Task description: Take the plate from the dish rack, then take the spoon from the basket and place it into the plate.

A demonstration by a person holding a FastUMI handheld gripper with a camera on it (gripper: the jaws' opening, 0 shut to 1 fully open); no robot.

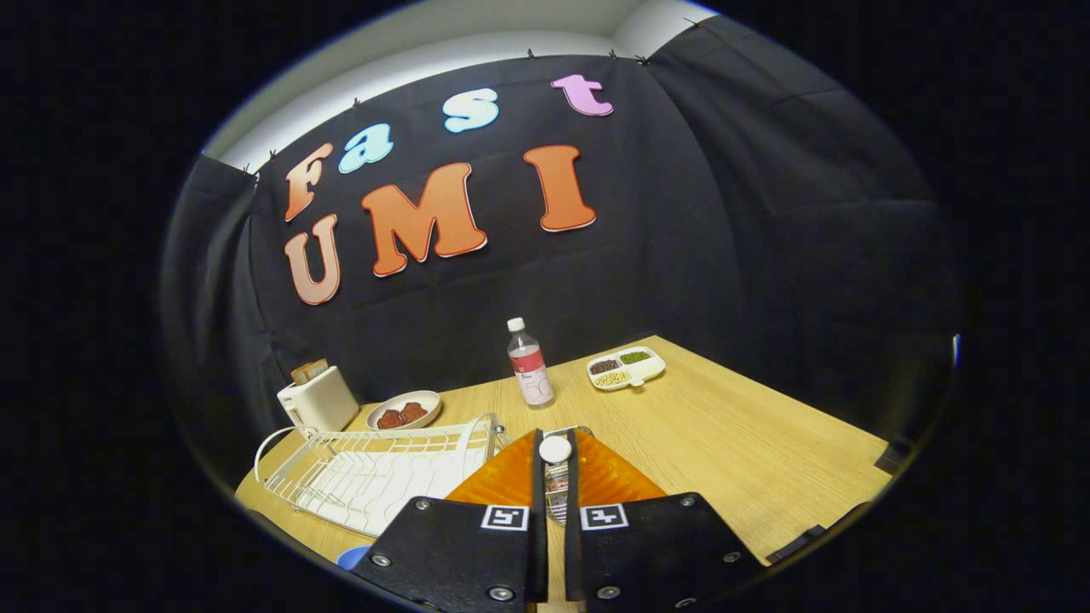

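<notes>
At the table's (724, 426) left edge I see the toaster (317, 398), the dish rack (375, 472) before it, then a bowl (404, 410). My hand-held gripper (555, 477) is clamped on the spoon (555, 449). Farther right stand a bottle (530, 364) and a divided tray (626, 368).

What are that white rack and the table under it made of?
The dish rack looks like thin metal wire with a glossy white coating: slender bent rods in a grid. The table looks like pale wood or wood-look laminate with a matt finish: fine straight grain lines run across it.
</notes>
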